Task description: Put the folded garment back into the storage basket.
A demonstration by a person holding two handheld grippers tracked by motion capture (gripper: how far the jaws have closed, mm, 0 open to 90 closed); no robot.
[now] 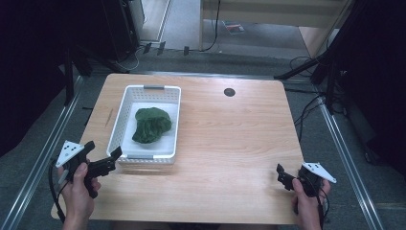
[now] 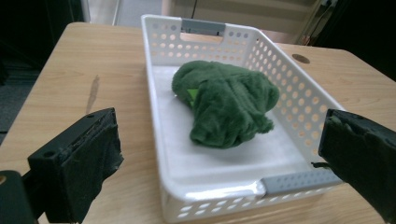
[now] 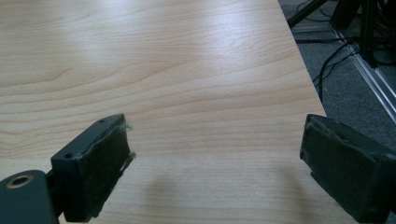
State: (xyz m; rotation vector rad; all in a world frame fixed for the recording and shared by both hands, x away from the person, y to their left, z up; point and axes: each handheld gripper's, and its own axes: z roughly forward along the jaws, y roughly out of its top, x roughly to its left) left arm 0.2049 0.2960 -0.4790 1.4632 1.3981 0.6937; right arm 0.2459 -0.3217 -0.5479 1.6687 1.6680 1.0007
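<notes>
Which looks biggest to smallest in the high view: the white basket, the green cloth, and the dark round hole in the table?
1. white basket
2. green cloth, lying inside it
3. dark round hole, far the smallest

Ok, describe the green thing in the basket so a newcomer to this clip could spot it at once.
On the wooden table, find the white perforated basket at the left, just ahead of the open left gripper. Inside lies a crumpled dark green fuzzy cloth, the lone item in the basket and the table's one soft, green thing.
</notes>
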